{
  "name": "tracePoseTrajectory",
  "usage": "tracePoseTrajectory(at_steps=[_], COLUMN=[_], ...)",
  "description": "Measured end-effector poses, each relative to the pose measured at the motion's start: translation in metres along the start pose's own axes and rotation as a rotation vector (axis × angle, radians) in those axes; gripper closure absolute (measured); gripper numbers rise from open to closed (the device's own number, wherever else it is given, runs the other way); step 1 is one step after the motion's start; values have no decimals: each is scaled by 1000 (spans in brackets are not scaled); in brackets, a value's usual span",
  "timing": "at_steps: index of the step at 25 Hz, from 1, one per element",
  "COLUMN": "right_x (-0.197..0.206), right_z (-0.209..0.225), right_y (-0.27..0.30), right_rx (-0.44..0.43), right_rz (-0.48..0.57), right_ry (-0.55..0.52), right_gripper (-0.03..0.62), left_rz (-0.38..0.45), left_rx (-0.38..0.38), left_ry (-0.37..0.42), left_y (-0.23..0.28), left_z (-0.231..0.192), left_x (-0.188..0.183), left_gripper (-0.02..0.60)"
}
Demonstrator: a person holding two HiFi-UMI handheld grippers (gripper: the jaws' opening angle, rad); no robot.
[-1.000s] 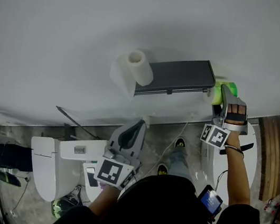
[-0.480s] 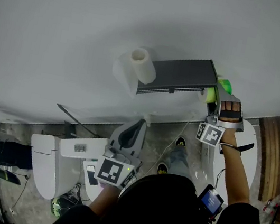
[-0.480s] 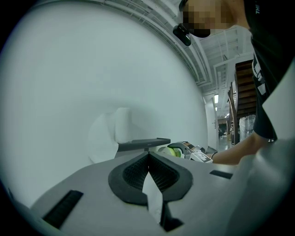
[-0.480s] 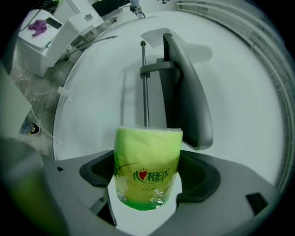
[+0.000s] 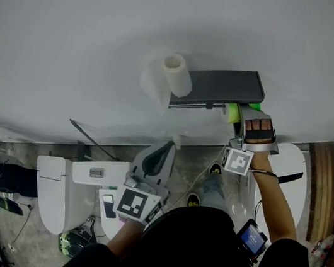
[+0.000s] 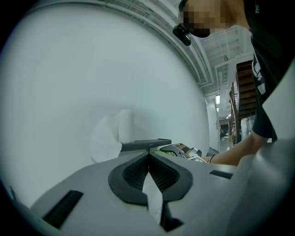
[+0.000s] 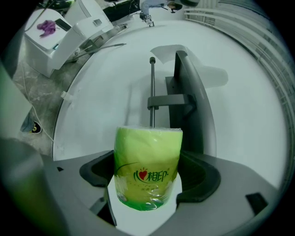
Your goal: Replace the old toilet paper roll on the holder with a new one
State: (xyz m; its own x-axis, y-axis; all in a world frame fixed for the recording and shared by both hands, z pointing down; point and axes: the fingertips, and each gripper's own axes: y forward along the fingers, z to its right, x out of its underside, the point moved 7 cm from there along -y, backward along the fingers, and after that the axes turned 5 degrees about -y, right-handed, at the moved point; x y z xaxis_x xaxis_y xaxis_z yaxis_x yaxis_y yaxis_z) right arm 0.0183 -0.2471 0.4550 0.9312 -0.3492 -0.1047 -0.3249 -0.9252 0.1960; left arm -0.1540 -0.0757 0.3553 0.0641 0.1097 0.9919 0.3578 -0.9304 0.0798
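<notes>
You are at the loading step. Your right tongs (image 7: 148, 177) are clamped on the new toilet paper roll (image 7: 146, 152), its flanks seated in the two padded jaws. The holder's bare steel rod (image 7: 152, 92) runs straight ahead of them, and its near end is hidden behind the roll. The dark holder cover (image 7: 189, 87) stands just right of the rod.

The old white roll (image 5: 172, 73) is off the rod. It sits past the far end of the holder from your right tongs, ahead of your left tongs (image 6: 148, 159), with a loose sheet hanging from it. What carries it there cannot be made out.

Your left tongs are pressed together at the tips, well short of the holder. A thin white sliver shows between the jaws nearer the camera; whether it is paper is unclear.

Next, you probably need to line the roll's core up with the rod and slide it along. The green plastic wrapper looks unopened and may block the core.

The wrapper shows a red heart followed by the characters 相印; nothing else is legible.
</notes>
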Motion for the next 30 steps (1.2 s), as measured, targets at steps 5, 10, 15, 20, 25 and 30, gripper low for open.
tracePoseTrajectory(at_steps=[5, 10, 15, 20, 25, 30], right_x=[-18, -27, -41, -43, -44, -46], right_z=[4, 0, 9, 2, -3, -5], right_y=[4, 0, 6, 8, 3, -3], right_rx=[-30, -76, -28, -67, -93, -141], right_rz=[-21, -46, -51, -30, -6, 24], right_ry=[-4, -25, -73, -42, 2, 48], right_gripper=[187, 189, 189, 189, 189, 189], left_rz=[9, 13, 31, 35, 39, 36], left_rx=[1, 5, 10, 9, 21, 30], left_ry=[-1, -3, 8, -11, -2, -3], left_y=[-3, -5, -4, -9, -13, -13], left_z=[0, 1, -1, -1, -1, -2], left_x=[0, -3, -6, -6, -4, -1], left_gripper=[558, 558, 558, 558, 558, 559])
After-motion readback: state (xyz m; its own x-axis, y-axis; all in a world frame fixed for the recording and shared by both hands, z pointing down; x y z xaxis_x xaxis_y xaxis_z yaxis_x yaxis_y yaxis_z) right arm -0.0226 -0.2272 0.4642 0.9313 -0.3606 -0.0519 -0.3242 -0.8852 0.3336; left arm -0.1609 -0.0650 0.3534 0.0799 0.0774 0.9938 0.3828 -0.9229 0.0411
